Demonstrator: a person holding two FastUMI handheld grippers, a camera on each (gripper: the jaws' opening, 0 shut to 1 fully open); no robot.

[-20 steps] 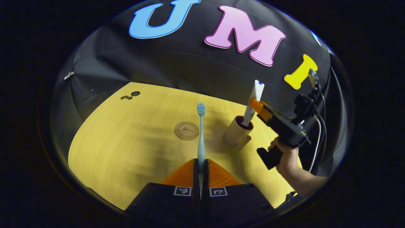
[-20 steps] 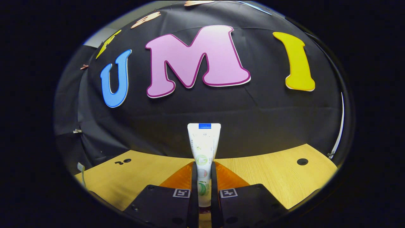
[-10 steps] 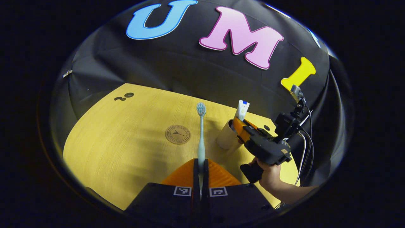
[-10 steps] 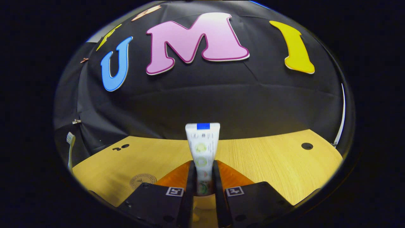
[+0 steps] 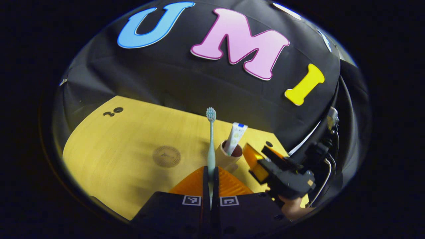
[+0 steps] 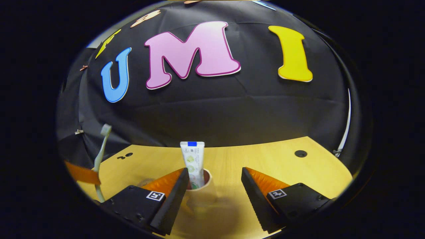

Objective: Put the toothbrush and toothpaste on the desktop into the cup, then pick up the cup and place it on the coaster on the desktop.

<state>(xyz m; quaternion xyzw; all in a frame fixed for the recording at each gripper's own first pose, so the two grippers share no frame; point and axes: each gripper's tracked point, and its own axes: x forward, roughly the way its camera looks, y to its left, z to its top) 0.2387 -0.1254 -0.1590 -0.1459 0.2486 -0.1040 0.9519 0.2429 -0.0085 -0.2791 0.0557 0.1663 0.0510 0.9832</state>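
- The toothbrush (image 5: pixel 211 139) I hold is pale blue-green, its bristles white and blue.
- The toothpaste (image 6: pixel 193 162) is white with a blue end band and green round marks.
- The cup (image 5: pixel 226 157) is cream outside, dark red-brown inside.
- The desktop (image 5: pixel 132 139) is yellow wood grain.
- The coaster (image 5: pixel 166 156) is brown.

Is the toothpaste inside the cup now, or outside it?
Inside. The toothpaste stands in the cup, leaning on its rim; the right gripper is open.

Your toothpaste (image 6: pixel 193 163) stands in the cup (image 6: pixel 199 192) on the desk (image 6: pixel 282 166), at twelve o'clock from the right gripper (image 6: pixel 212 196). In the left gripper view, the coaster (image 5: pixel 166 156) lies at nine o'clock from the cup, with the toothbrush (image 5: pixel 211 139) between them.
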